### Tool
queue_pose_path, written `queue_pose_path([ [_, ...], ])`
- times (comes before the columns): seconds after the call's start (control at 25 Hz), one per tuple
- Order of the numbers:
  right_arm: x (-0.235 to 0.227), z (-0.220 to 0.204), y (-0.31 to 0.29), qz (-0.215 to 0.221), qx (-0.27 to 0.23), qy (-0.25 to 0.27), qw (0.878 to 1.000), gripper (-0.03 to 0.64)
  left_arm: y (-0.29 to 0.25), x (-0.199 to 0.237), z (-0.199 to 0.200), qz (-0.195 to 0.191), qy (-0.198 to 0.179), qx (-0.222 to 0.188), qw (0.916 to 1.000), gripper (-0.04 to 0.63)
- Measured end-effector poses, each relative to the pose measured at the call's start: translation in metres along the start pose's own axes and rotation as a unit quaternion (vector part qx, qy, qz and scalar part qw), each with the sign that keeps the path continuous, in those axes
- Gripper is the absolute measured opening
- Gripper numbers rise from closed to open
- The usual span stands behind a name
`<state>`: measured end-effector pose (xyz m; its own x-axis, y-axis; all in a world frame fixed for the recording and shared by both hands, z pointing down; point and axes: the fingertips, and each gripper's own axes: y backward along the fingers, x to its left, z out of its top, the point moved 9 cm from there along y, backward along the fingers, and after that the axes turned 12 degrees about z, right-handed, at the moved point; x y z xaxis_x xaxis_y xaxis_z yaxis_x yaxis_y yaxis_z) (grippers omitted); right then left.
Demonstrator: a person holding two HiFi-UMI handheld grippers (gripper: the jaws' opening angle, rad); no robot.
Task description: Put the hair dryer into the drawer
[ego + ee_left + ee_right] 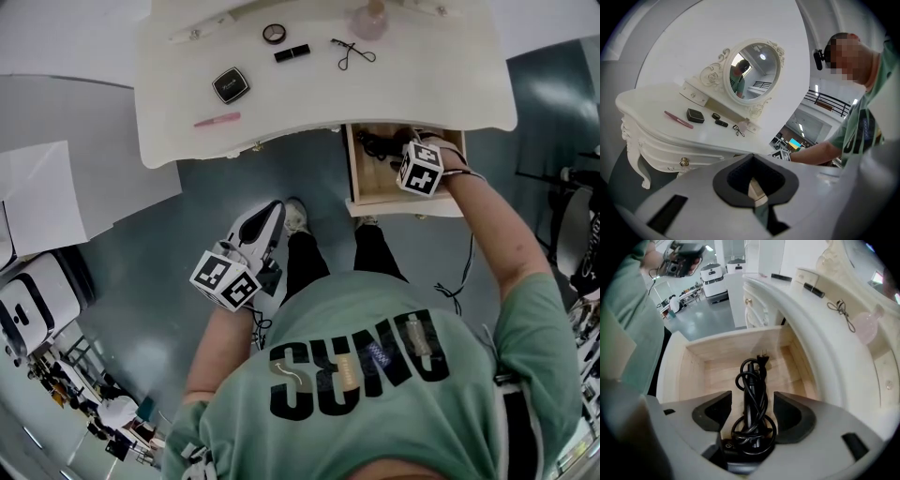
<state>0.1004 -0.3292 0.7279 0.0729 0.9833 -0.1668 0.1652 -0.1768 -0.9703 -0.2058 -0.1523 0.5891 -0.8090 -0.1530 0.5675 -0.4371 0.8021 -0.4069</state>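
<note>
Held the left tongs (pixel 270 214) low at the near left, over the floor (pixel 169 281) and short of the bench (pixel 431 89), with the jaws pressed together and nothing gripped between them. Reached with the right tongs (pixel 751 414) straight down into the open drawer (pixel 353 178), standing out from under the right part of the bench, with the jaws spread wide. Found the hair dryer (pixel 740 452) lying on the pale wooden bottom of that drawer, directly between the spread jaws yet clear of both pads (pixel 712 411), gripped by neither. Saw its black cord (pixel 751 380) coiled in loops along its top, with the plug (pixel 763 355) pointing toward the drawer's far wall. Farther off, on the white benchtop, noted a pink stick (pixel 217 119) by the near left edge, a dark square compact (pixel 230 84) just beyond it, then a black tube (pixel 292 53), a small round case (pixel 274 34) and an eyelash curler (pixel 352 53) to the right. Farthest, made out a pinkish bottle (pixel 368 21) and, in the left gripper view, an oval mirror (pixel 754 70) in a carved white frame, standing at the back of the bench.
</note>
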Motion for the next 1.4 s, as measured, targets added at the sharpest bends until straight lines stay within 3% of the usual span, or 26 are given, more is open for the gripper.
queue_pose_path([
  [0.2, 0.014, 0.020, 0.048, -0.003, -0.086, -0.028, 0.996, 0.272, 0.006, -0.010, 0.016, -0.004, -0.009, -0.014, 0.9999, 0.008],
  [0.36, 0.023, 0.033, 0.103, 0.004, -0.187, -0.090, 0.978, 0.258, 0.015, -0.023, 0.041, -0.007, -0.019, -0.034, 0.9992, 0.008],
  [0.6, 0.037, 0.044, 0.214, -0.014, -0.373, -0.163, 0.913, 0.218, 0.039, -0.053, 0.088, -0.013, -0.048, -0.077, 0.9958, 0.008],
  [0.68, 0.042, 0.044, 0.253, -0.028, -0.432, -0.175, 0.884, 0.199, 0.047, -0.063, 0.106, -0.013, -0.059, -0.092, 0.9939, 0.008],
  [0.88, 0.046, 0.038, 0.336, -0.072, -0.568, -0.188, 0.798, 0.132, 0.060, -0.079, 0.153, -0.012, -0.091, -0.143, 0.9855, 0.008],
  [0.96, 0.055, 0.037, 0.358, -0.083, -0.597, -0.191, 0.775, 0.106, 0.069, -0.087, 0.168, -0.013, -0.100, -0.158, 0.9823, 0.008],
  [1.28, 0.084, 0.042, 0.409, -0.134, -0.650, -0.164, 0.730, -0.005, 0.093, -0.107, 0.203, -0.020, -0.129, -0.208, 0.9694, 0.008],
  [1.4, 0.091, 0.043, 0.417, -0.146, -0.652, -0.159, 0.727, -0.005, 0.099, -0.110, 0.209, -0.021, -0.133, -0.219, 0.9665, 0.008],
])
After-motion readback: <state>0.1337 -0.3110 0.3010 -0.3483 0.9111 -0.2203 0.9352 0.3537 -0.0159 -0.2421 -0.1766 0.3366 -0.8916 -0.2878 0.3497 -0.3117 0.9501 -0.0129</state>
